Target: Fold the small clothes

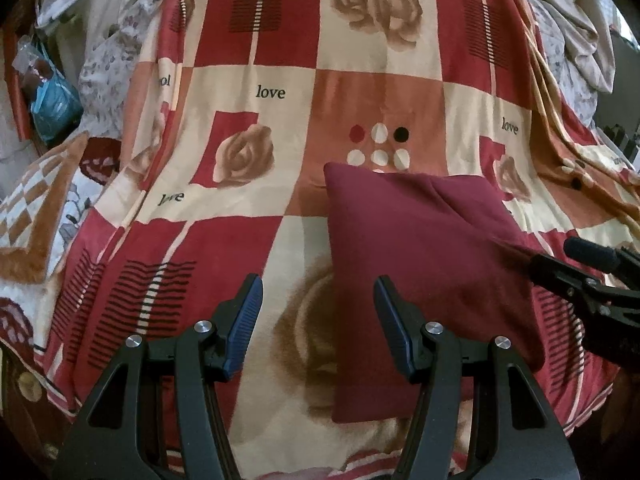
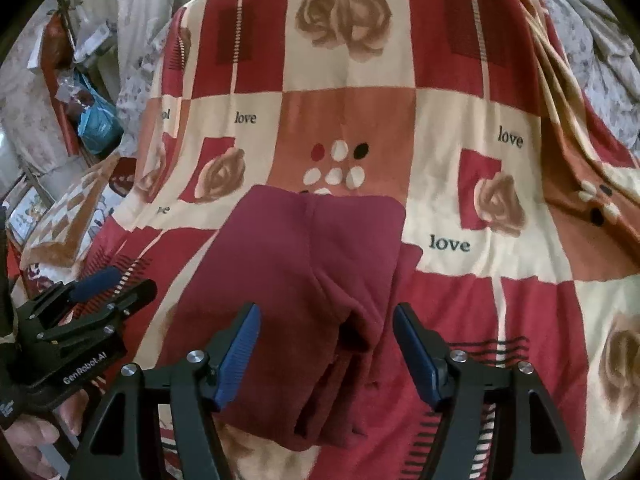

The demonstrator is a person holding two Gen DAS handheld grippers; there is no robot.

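We see the maroon garment [image 1: 420, 256] lying folded on the patterned bedspread [image 1: 248, 92], toward four o'clock in the left wrist view and near the centre of the right wrist view, its thick folded edge running down toward six o'clock. Our left hand-held gripper [image 1: 318, 312] hangs with its jaws parted and nothing between the blue pads, the garment's left edge just under its right finger. Our right hand-held gripper [image 2: 326, 344] also stands with jaws apart above the folded edge, pads clear of the cloth, gripping nothing.
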